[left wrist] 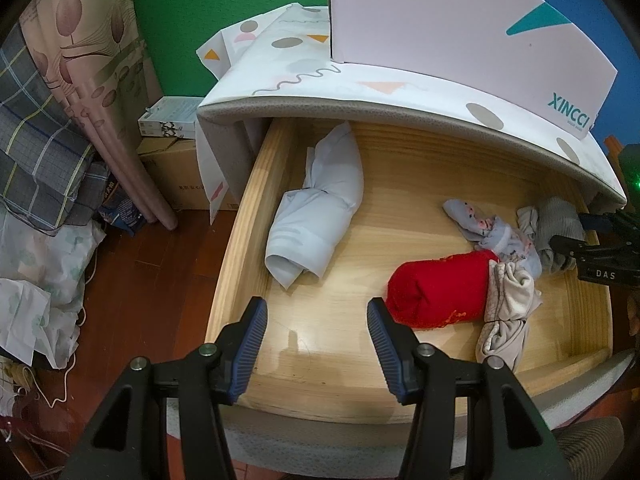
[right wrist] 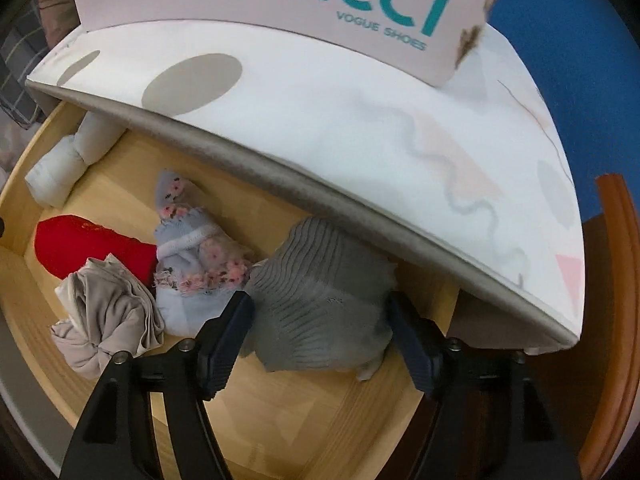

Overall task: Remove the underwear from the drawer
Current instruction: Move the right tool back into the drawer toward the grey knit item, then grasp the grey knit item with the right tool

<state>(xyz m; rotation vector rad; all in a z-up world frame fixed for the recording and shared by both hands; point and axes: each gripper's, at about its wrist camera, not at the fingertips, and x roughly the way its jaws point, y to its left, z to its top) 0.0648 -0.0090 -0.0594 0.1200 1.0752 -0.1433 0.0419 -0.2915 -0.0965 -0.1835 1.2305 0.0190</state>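
The wooden drawer (left wrist: 244, 240) stands pulled open. In it lie a pale blue roll (left wrist: 316, 208), a red roll (left wrist: 436, 292), a beige bundle (left wrist: 508, 312), a floral blue piece (left wrist: 492, 232) and a grey ribbed piece of underwear (right wrist: 320, 304). My left gripper (left wrist: 317, 320) is open and empty above the drawer's front, left of the red roll. My right gripper (right wrist: 320, 320) is open, with its fingers on either side of the grey ribbed underwear at the drawer's right end. It shows in the left wrist view (left wrist: 568, 248) beside the grey piece (left wrist: 556, 228).
A cabinet top with a patterned cover (right wrist: 340, 128) overhangs the drawer and bears a XINCCI shoe box (right wrist: 280, 4). Cardboard boxes (left wrist: 176, 176), a curtain (left wrist: 100, 80) and bedding (left wrist: 40, 160) lie on the floor at left. A wooden rail (right wrist: 616, 280) stands at right.
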